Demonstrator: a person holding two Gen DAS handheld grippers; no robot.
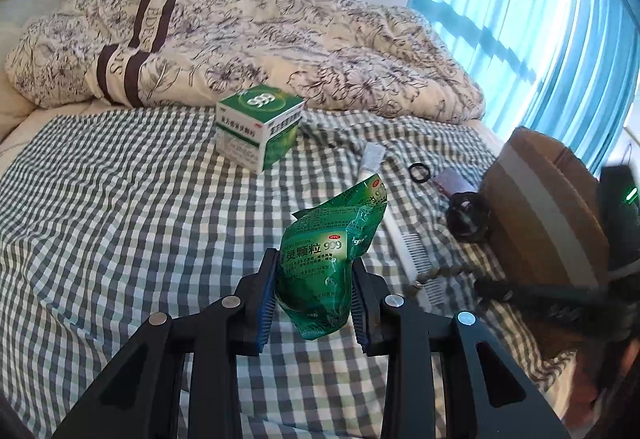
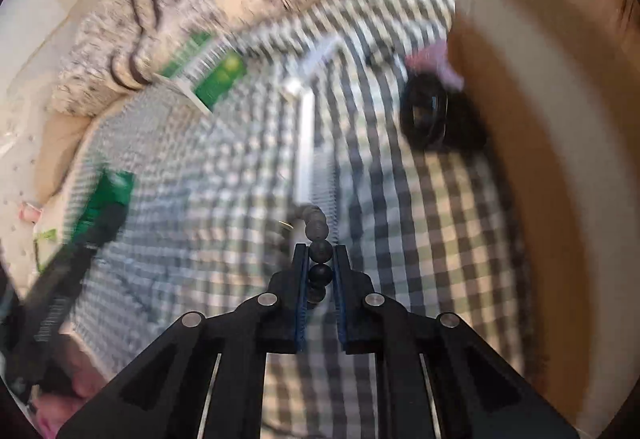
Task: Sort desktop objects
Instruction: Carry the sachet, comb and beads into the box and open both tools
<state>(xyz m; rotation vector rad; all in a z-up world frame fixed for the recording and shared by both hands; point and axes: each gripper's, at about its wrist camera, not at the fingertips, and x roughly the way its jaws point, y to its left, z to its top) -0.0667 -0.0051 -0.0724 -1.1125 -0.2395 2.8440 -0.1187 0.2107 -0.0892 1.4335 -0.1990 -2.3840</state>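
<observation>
**Two grippers, each with a catch**

Two grippers are over a bed with a checked sheet (image 1: 120,207). The left gripper (image 1: 315,291) is squeezed on a green packet (image 1: 332,251). The packet is crumpled and sticks up between the blue pads (image 1: 266,303), off the sheet.

Farther back on the sheet stands a green and white box (image 1: 260,127), just in front of a flowery quilt (image 1: 280,39). To the right lie a white comb (image 1: 404,239), a black ring (image 1: 419,172), a small purple thing (image 1: 454,181) and a black round thing (image 1: 466,215). The black round thing is right beside a brown box (image 1: 548,207).

The right view is blurry. The right gripper (image 2: 320,271) is pinched on a string of dark beads (image 2: 320,251). The beads run up between the fingers (image 2: 300,279), and the top ones poke out past the tips. The comb (image 2: 308,151) lies on the sheet just beyond them. The brown box (image 2: 540,159) fills the right side. The left gripper (image 2: 80,239) with its green packet (image 2: 108,191) shows at the left edge.
</observation>
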